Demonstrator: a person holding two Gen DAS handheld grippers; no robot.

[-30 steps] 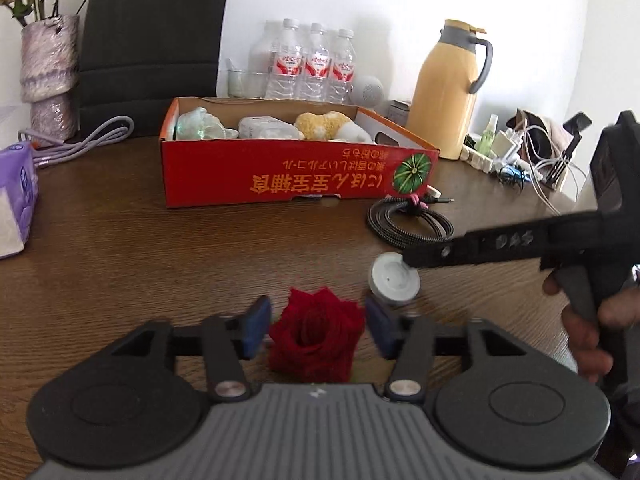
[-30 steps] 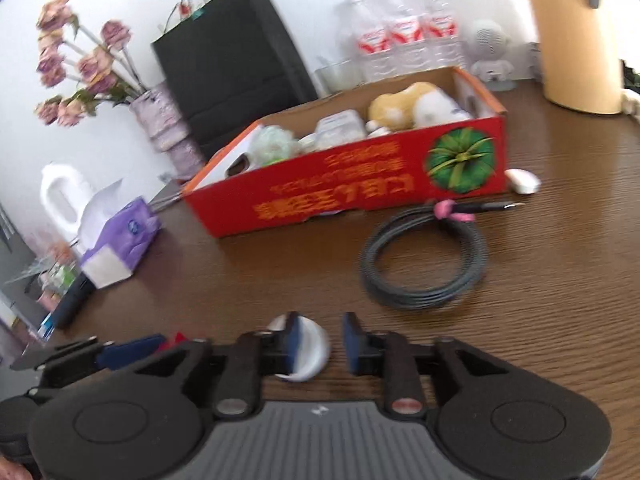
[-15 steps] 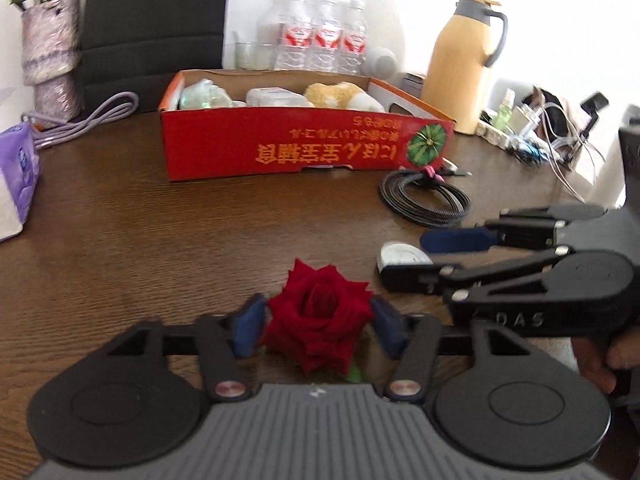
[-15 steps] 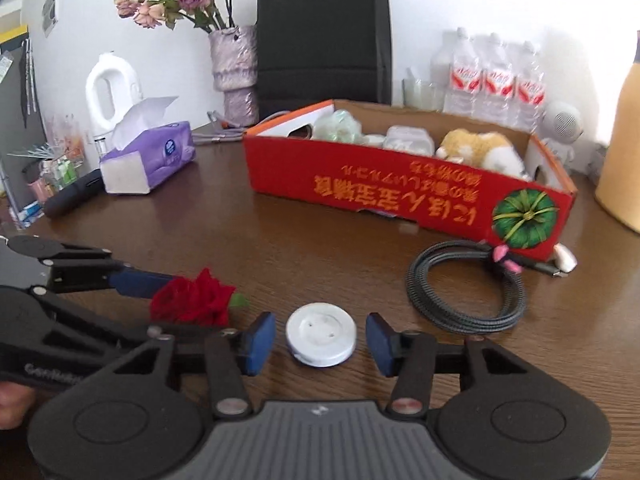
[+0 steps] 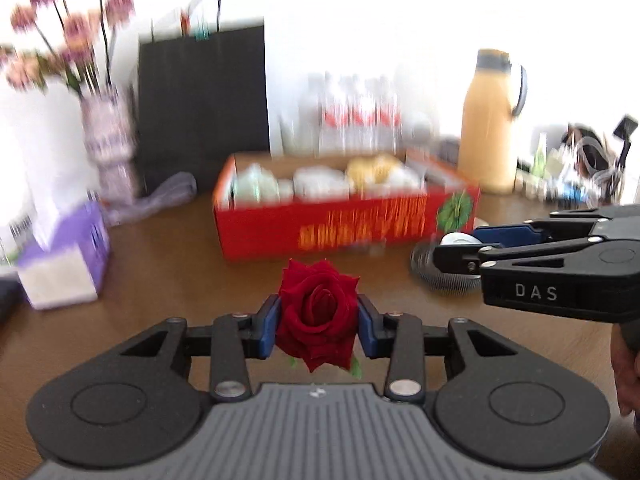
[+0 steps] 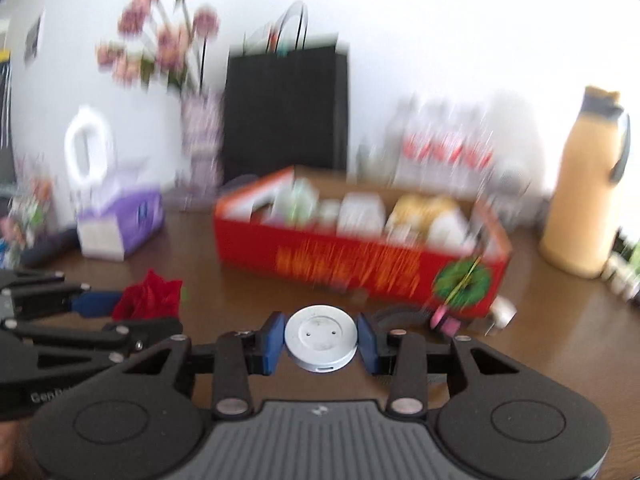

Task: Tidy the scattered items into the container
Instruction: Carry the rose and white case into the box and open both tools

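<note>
A red rose point(image 5: 316, 304) sits between the blue pads of my left gripper point(image 5: 319, 322), lifted off the brown table; the jaws are closing and press its petals. My right gripper point(image 6: 321, 340) holds a white round disc point(image 6: 320, 334) between its pads, jaws closing on it, also clear of the table. The red cardboard box point(image 5: 344, 220) stands ahead of both, with several items inside. In the left wrist view the right gripper point(image 5: 460, 246) with the disc point(image 5: 456, 238) is to the right. In the right wrist view the rose point(image 6: 150, 296) is at the left.
A coiled black cable point(image 5: 436, 276) lies in front of the box's right end. A purple tissue box point(image 5: 64, 264), a flower vase point(image 5: 108, 148) and a black bag point(image 5: 204, 100) stand at the left and back. Water bottles point(image 5: 356, 120) and a tan thermos point(image 5: 488, 128) stand behind.
The left jaws closed on the rose and lifted it. The right gripper rolled level, closed around the white disc and raised it. Both views have tilted up toward the box.
</note>
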